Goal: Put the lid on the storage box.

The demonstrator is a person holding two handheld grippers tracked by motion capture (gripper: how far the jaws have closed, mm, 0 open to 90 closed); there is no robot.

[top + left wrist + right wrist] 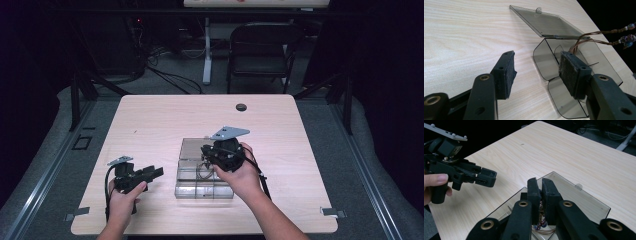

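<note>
Here right tongs (541, 188) clamped on beaded cord necklace (624, 38) above open clear box (192, 167); left tongs (536, 72) apart beside box, on desk (150, 120).

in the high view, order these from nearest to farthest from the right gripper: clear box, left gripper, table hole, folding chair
1. Clear box: right under the right gripper, mid-table.
2. Left gripper: off to the left, over the table's near-left part.
3. Table hole: near the table's far edge.
4. Folding chair: on the floor beyond the table.

The left gripper and the hole are fairly close to call.
</note>
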